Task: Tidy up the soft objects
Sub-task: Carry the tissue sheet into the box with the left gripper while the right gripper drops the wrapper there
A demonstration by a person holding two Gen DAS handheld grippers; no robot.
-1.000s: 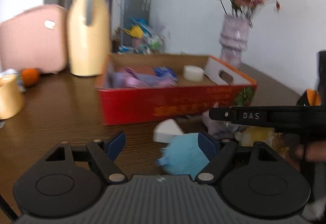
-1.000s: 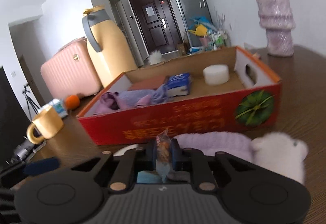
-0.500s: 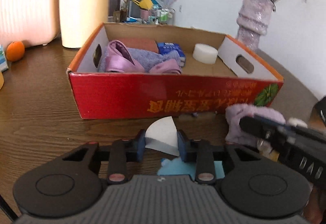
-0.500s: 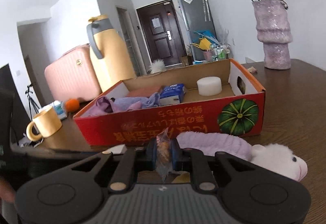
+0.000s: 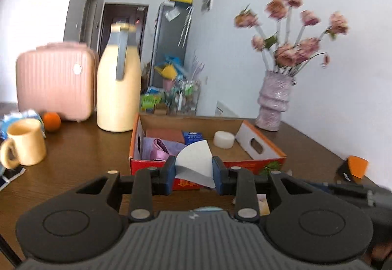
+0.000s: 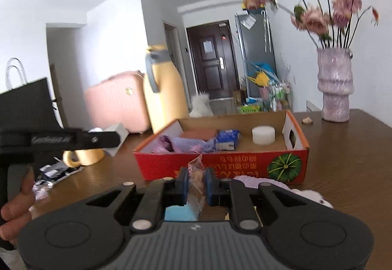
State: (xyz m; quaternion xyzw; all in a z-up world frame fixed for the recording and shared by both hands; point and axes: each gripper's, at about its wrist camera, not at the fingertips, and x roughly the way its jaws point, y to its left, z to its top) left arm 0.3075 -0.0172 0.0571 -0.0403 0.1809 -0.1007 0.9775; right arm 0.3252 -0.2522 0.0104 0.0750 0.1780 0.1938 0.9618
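My left gripper [image 5: 194, 173] is shut on a white wedge-shaped sponge [image 5: 194, 162], held up in the air in front of the red cardboard box [image 5: 245, 164]. In the right wrist view my right gripper [image 6: 195, 180] is shut on a small clear snack packet [image 6: 196, 178], also raised before the red box [image 6: 220, 167]. Inside the box lie purple cloths [image 6: 186, 143], a brown pad [image 6: 198, 134], a blue tissue pack [image 6: 227, 138] and a white round sponge [image 6: 263, 135]. A purple plush toy [image 6: 257, 181] lies on the table by the box. A blue sponge [image 6: 180, 212] shows below the right fingers.
A yellow jug [image 5: 118, 81], pink suitcase [image 5: 54, 81], orange [image 5: 51, 121] and yellow mug [image 5: 25, 142] stand left on the brown table [image 5: 80, 154]. A purple vase of flowers [image 6: 334, 88] stands at the back right. A hand [image 6: 14, 211] holds the left gripper's handle.
The left gripper closed on the white wedge sponge and lifted it off the table. Both grippers rose; the right one kept hold of the packet.
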